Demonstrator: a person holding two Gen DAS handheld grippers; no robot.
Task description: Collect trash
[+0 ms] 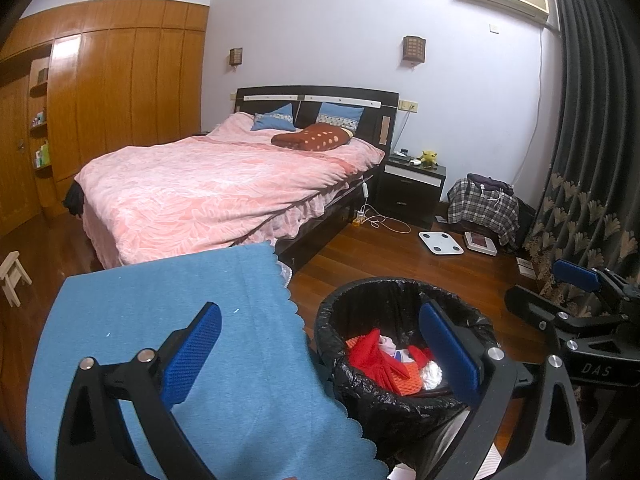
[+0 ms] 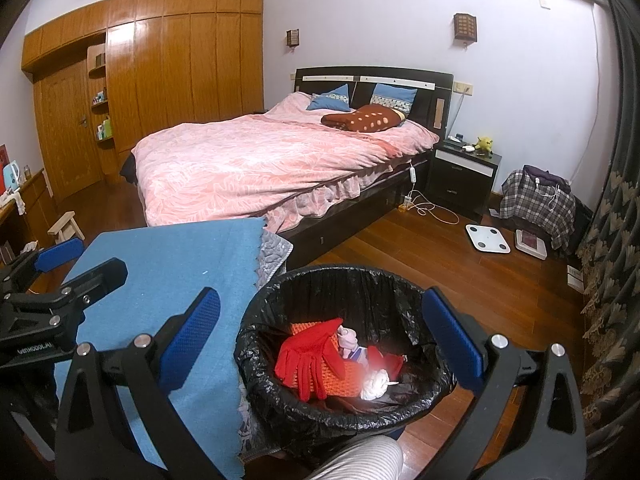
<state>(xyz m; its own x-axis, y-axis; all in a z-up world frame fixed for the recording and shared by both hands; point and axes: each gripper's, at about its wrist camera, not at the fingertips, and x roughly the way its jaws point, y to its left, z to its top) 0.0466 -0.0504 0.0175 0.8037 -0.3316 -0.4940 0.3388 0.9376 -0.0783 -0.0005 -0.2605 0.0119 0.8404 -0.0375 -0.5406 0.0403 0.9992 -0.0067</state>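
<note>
Bedroom with pale walls (image 1: 320, 40), wood floor (image 2: 460, 272), pink-covered bed (image 1: 224, 192) against a dark headboard (image 1: 316, 96), wooden wardrobe (image 2: 168, 64), black nightstand (image 1: 412, 184) and dark patterned curtain (image 1: 592, 160).

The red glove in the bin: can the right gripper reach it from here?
Probably yes. The right gripper is open and hovers above the bin, whose top is uncovered, and the red glove lies on top of the other trash.
</note>
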